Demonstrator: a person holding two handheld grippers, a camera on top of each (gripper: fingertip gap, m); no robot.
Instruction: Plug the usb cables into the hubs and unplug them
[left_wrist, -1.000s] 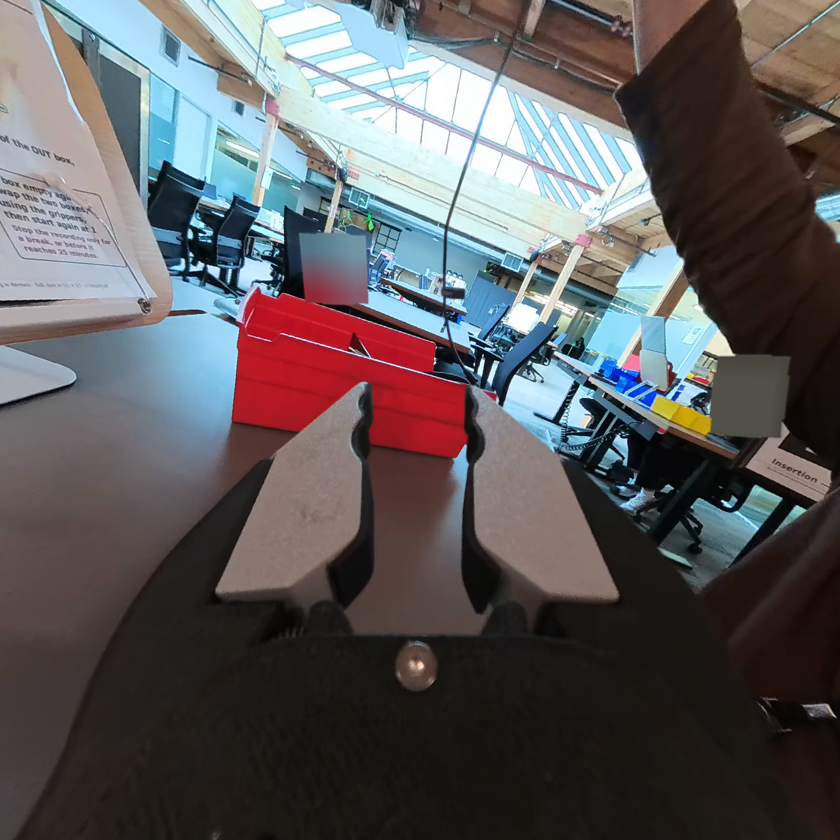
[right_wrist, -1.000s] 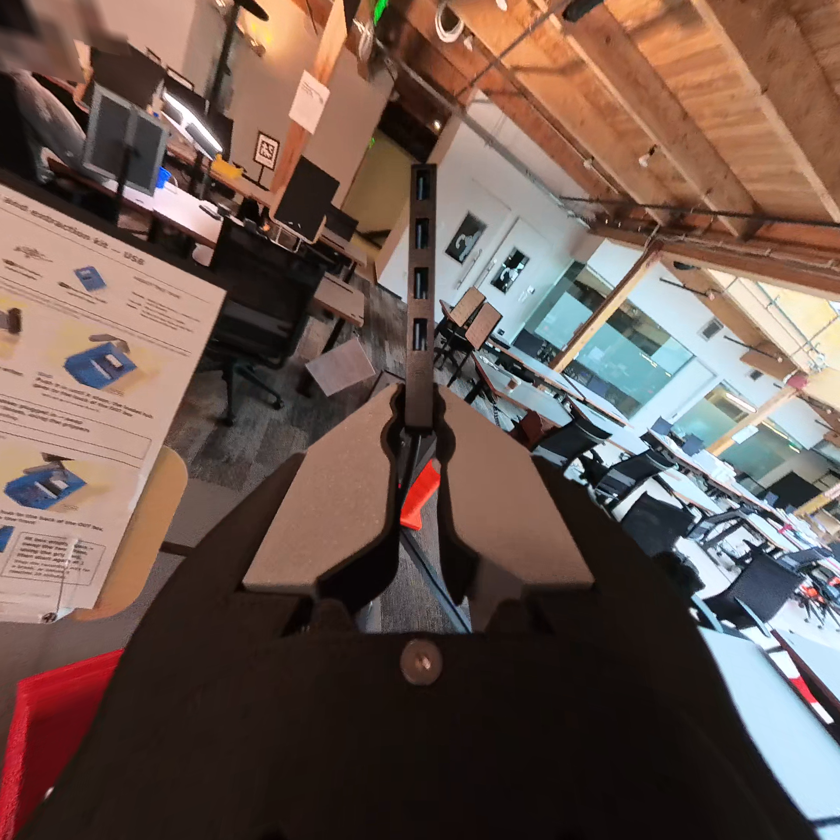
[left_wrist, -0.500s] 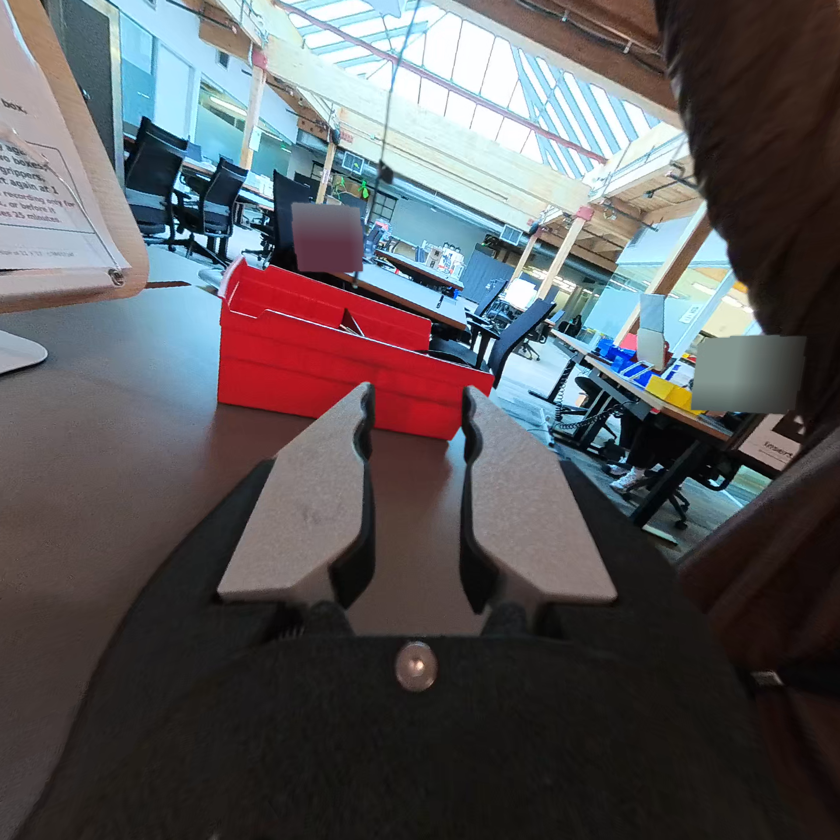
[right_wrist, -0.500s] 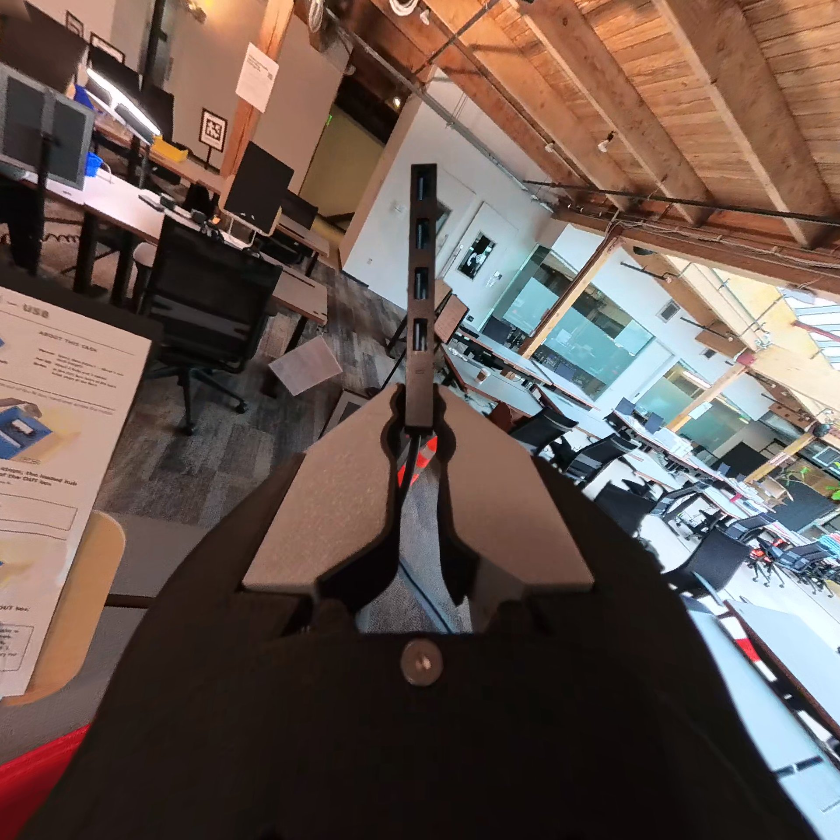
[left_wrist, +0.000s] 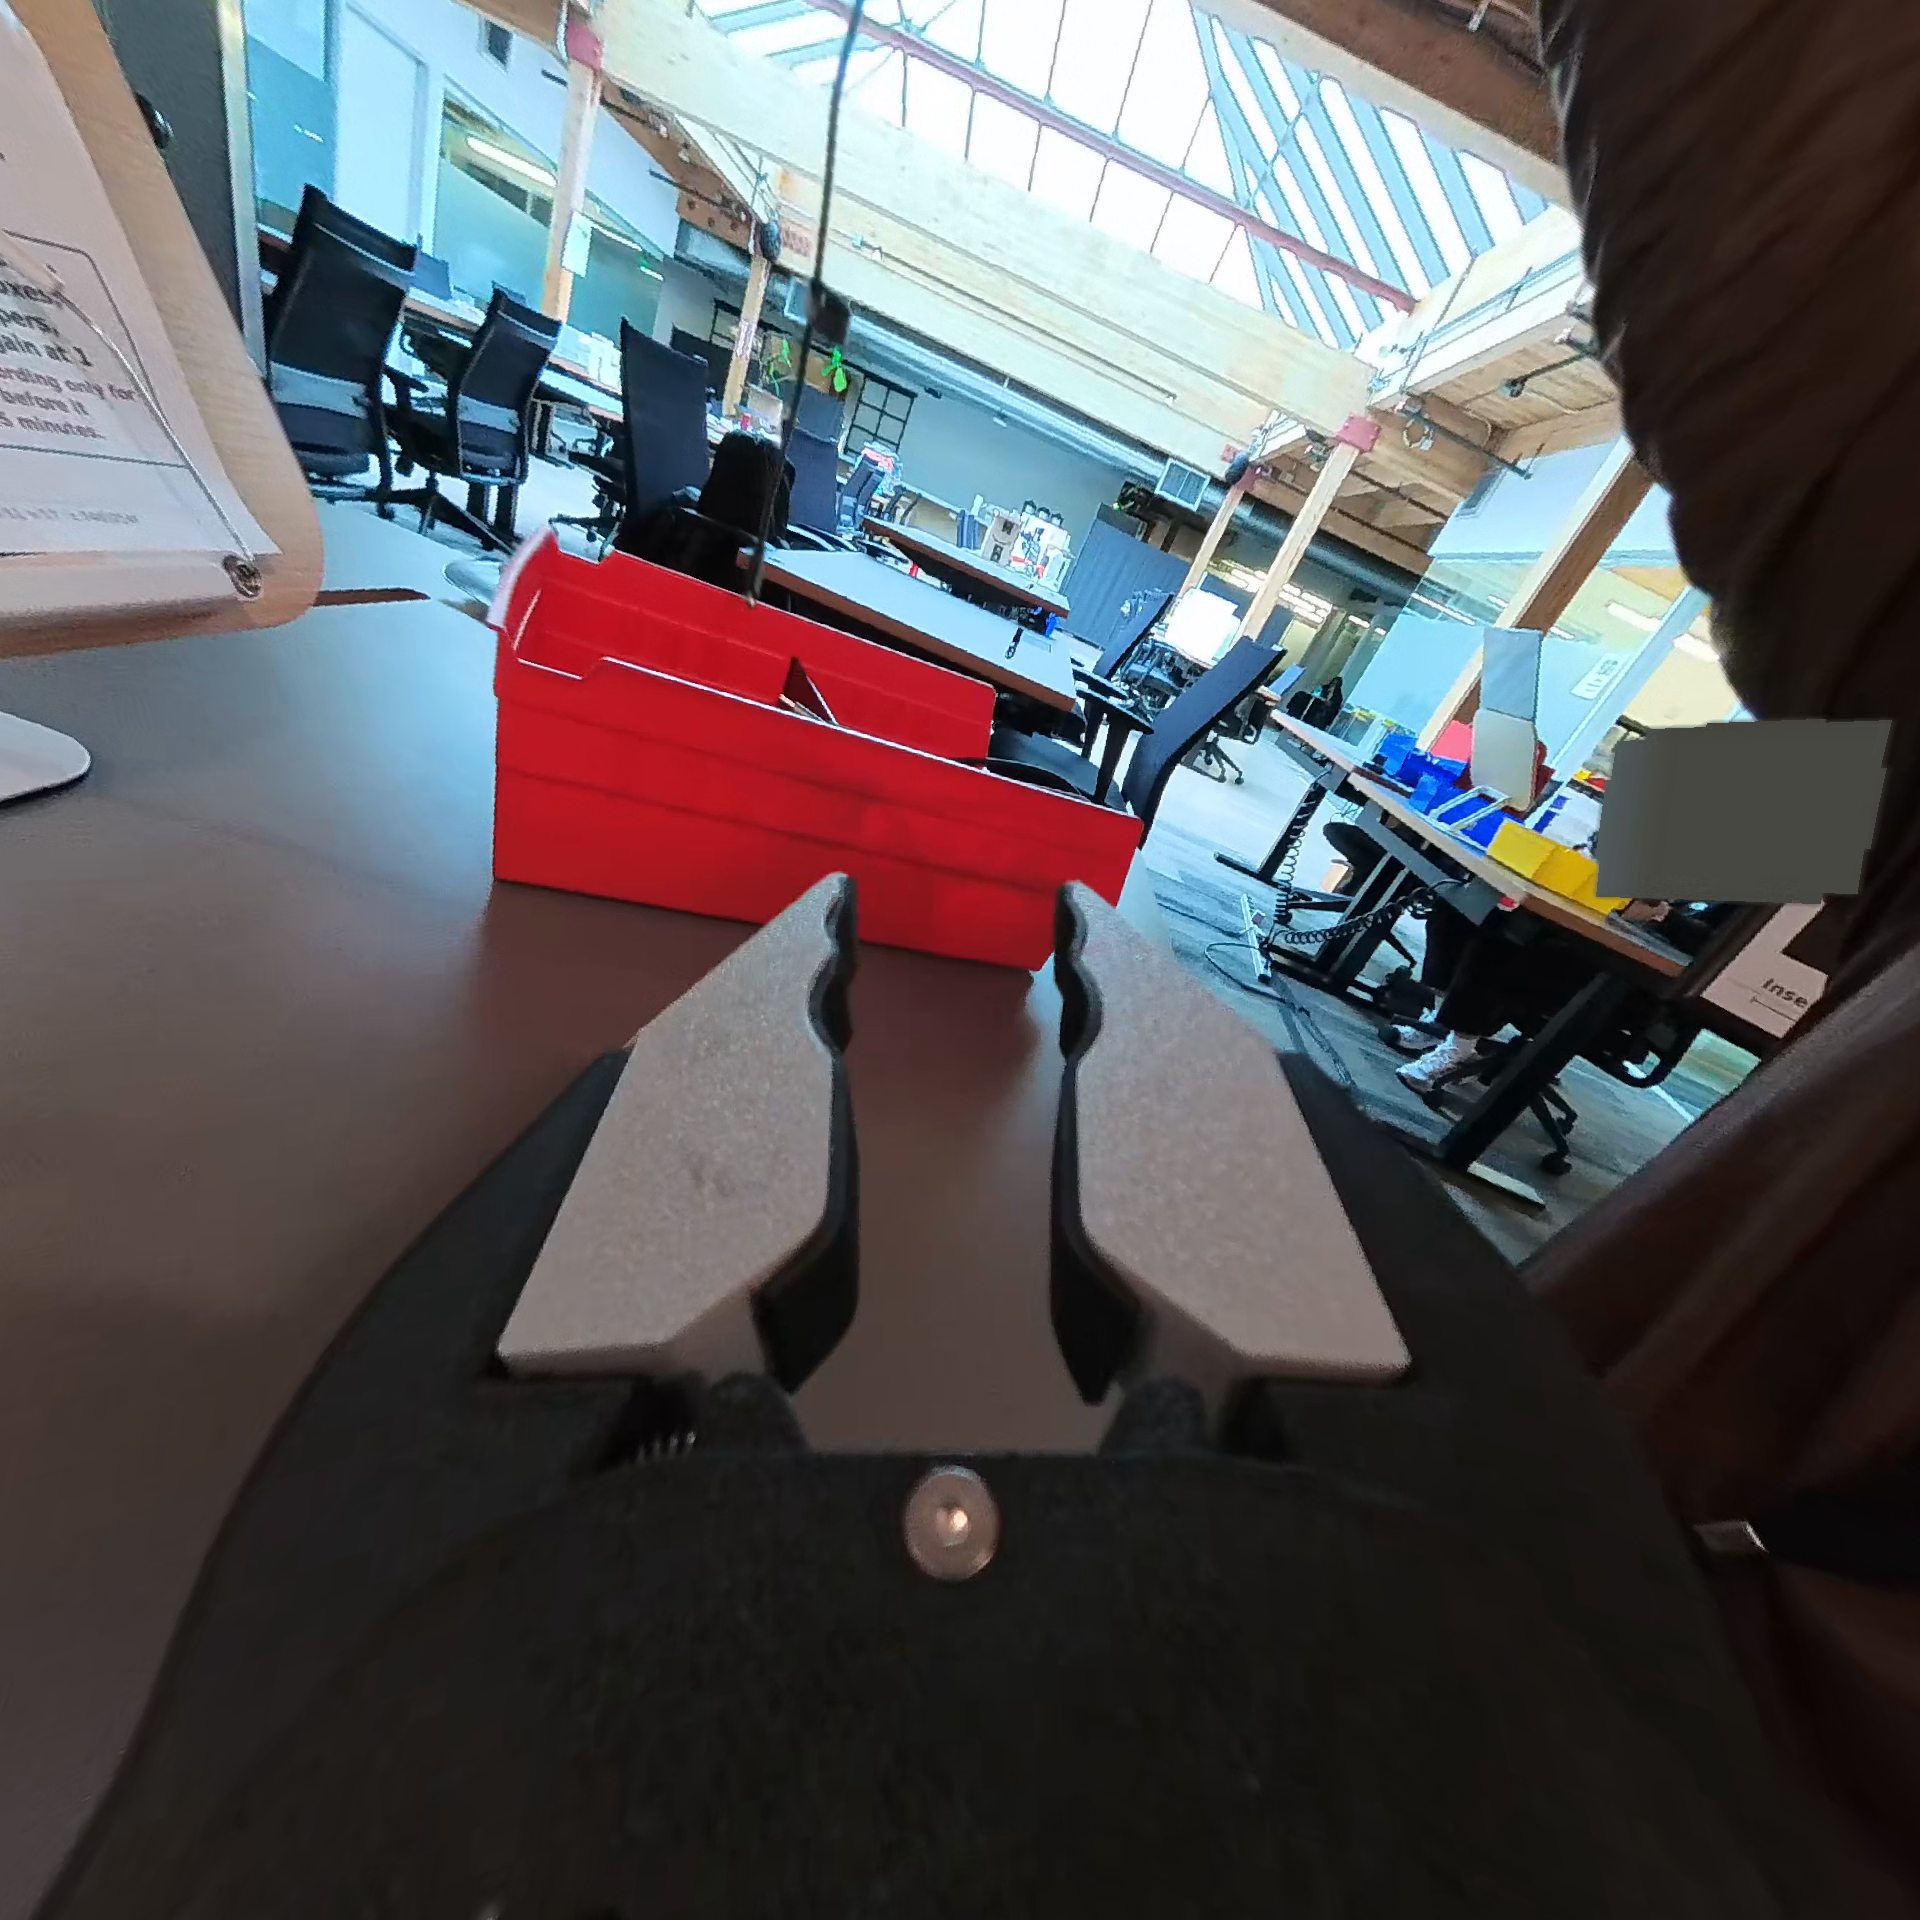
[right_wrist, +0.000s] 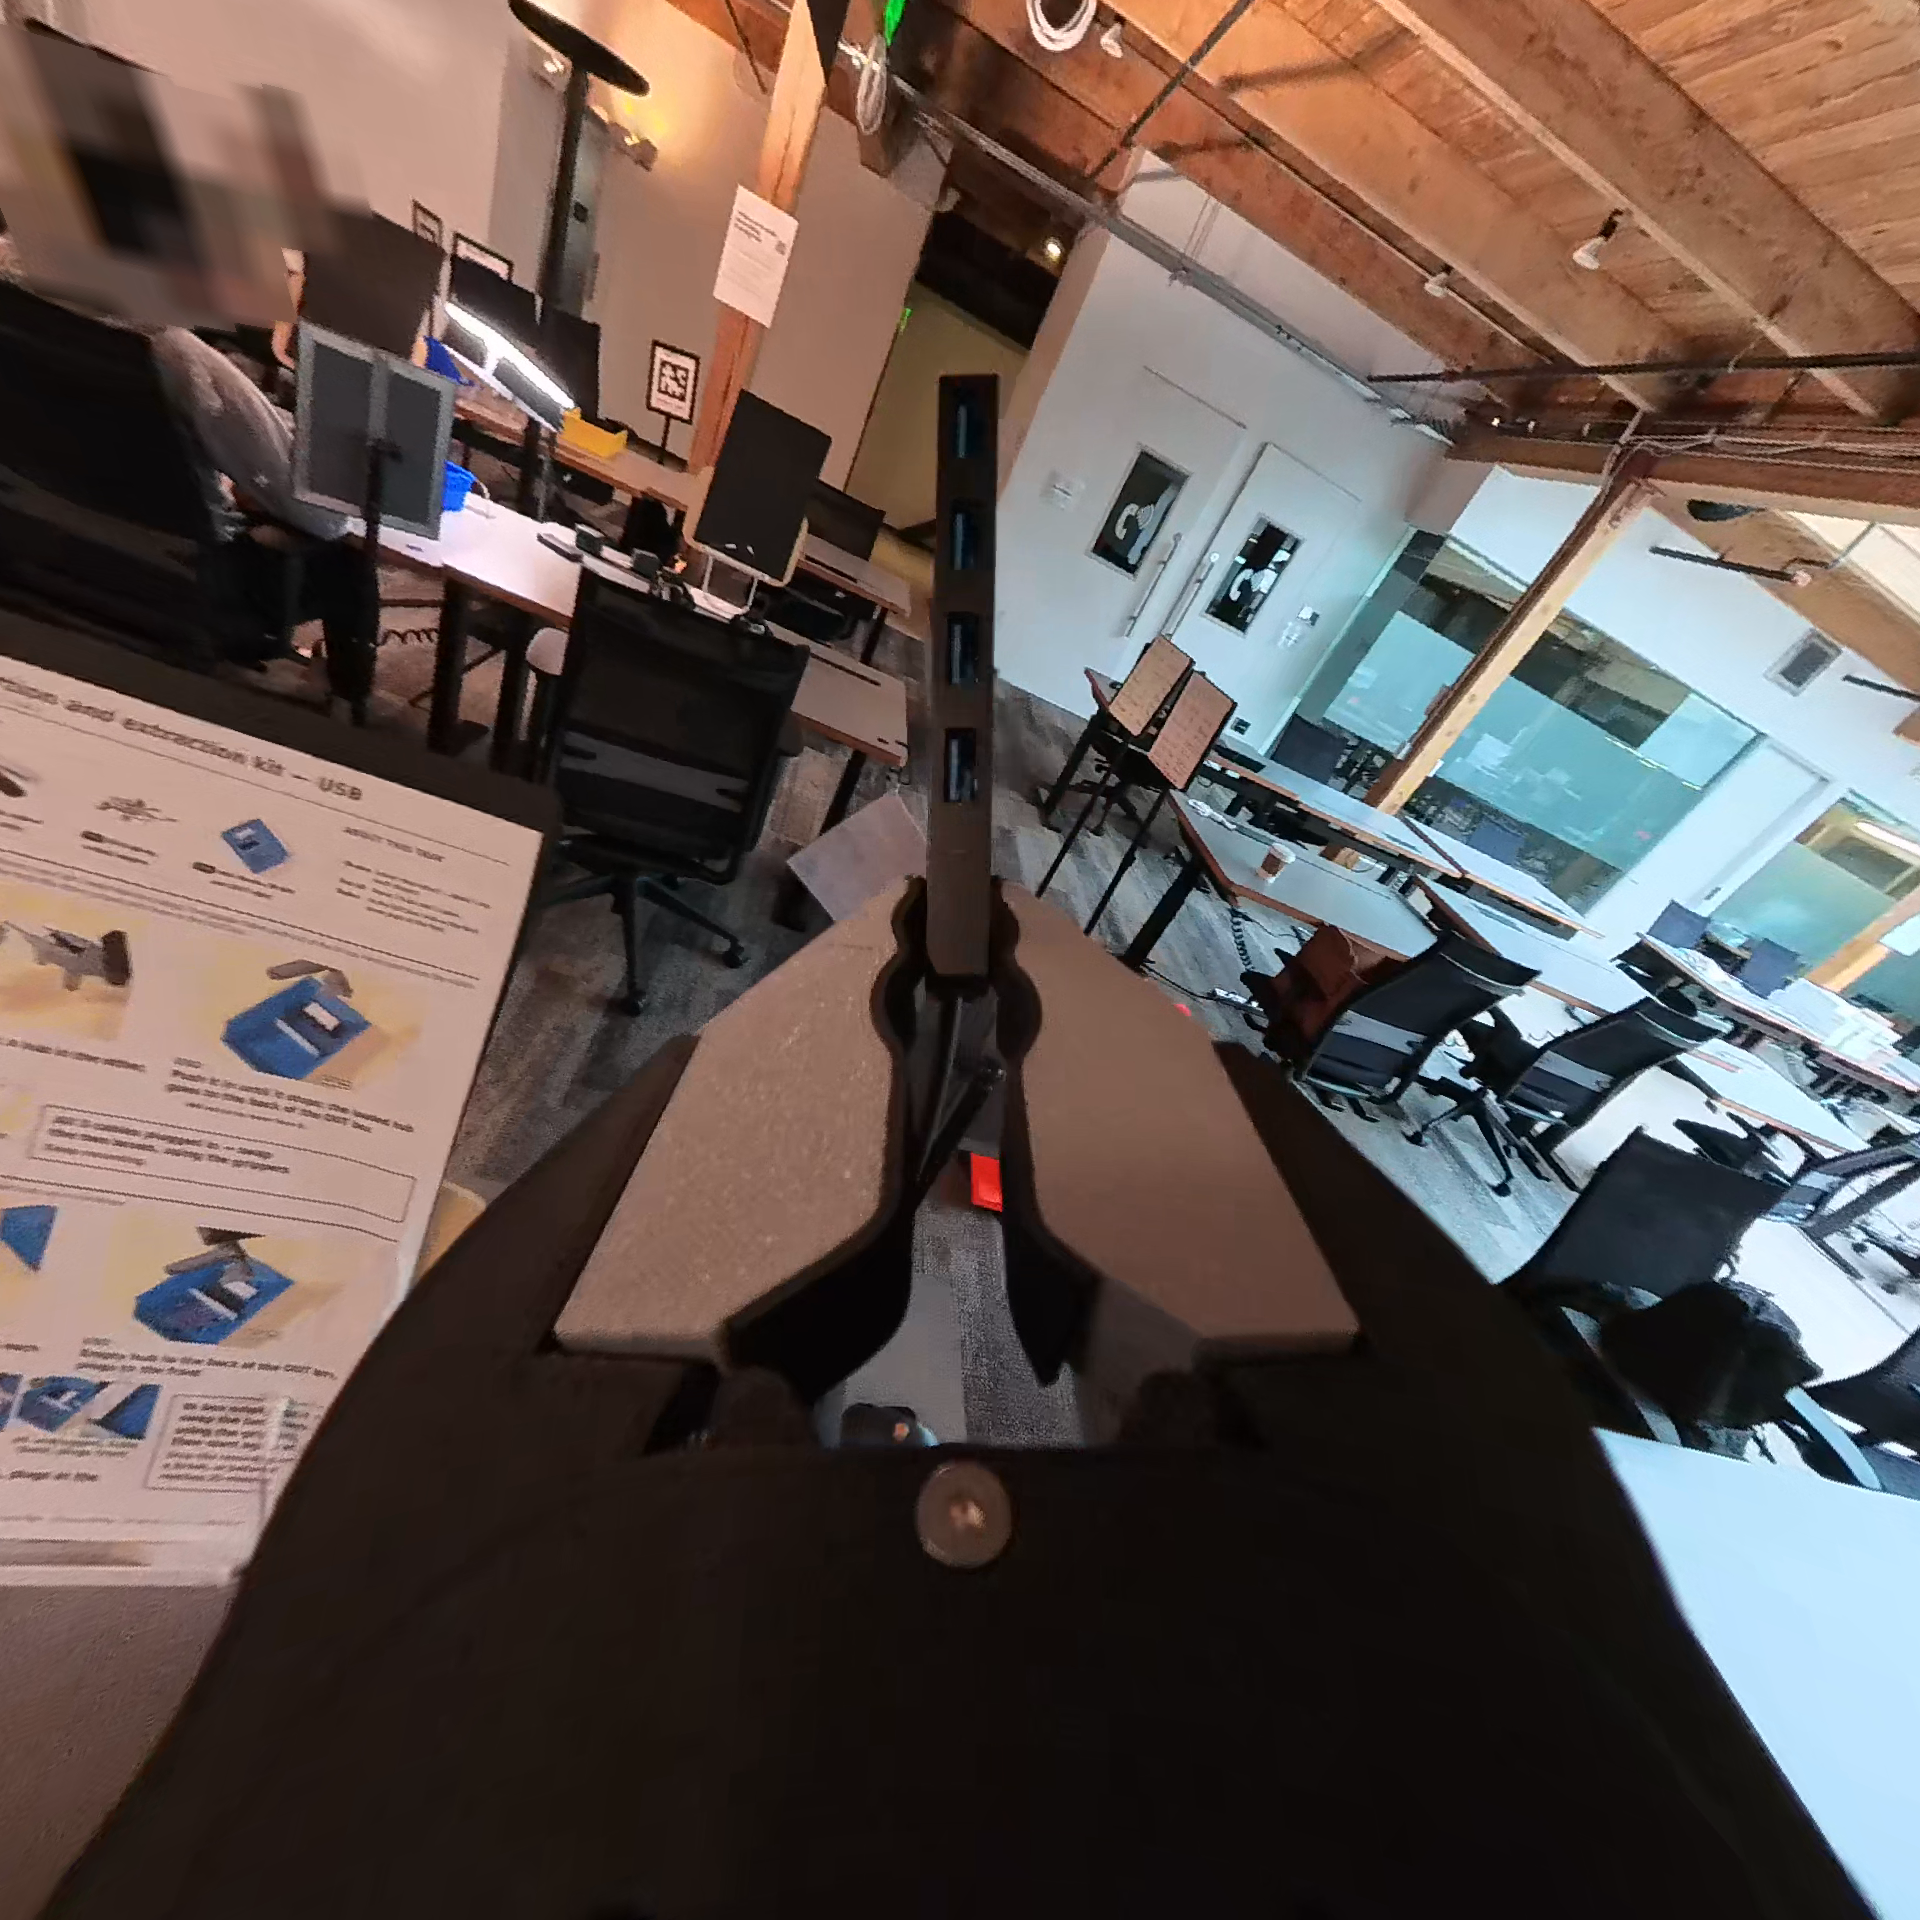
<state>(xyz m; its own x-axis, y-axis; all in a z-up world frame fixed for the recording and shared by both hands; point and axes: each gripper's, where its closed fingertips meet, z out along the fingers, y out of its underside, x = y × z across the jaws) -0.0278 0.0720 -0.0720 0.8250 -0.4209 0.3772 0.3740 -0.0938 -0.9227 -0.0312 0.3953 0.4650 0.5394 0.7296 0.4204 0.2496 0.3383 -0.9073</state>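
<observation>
Paper sheet (left_wrist: 73, 343) on a stand sits at the far left of the dark counter (left_wrist: 260, 935) in the left wrist view. Further right, the left claw (left_wrist: 954, 935) lies low over the counter, its fingers spread with nothing between them, pointing at a red bin (left_wrist: 748, 821) that stands just ahead near the counter's edge. A thin black cable (left_wrist: 821, 260) hangs down from above, ending over the bin. A brown sleeve (left_wrist: 1745, 364) fills the right edge. In the right wrist view, an instruction sheet (right_wrist: 208, 1039) stands at the left; the right claw (right_wrist: 961, 935) is raised in the air and pinches the lower end of a slim black hub (right_wrist: 964, 623), held upright with its row of ports facing the camera.
</observation>
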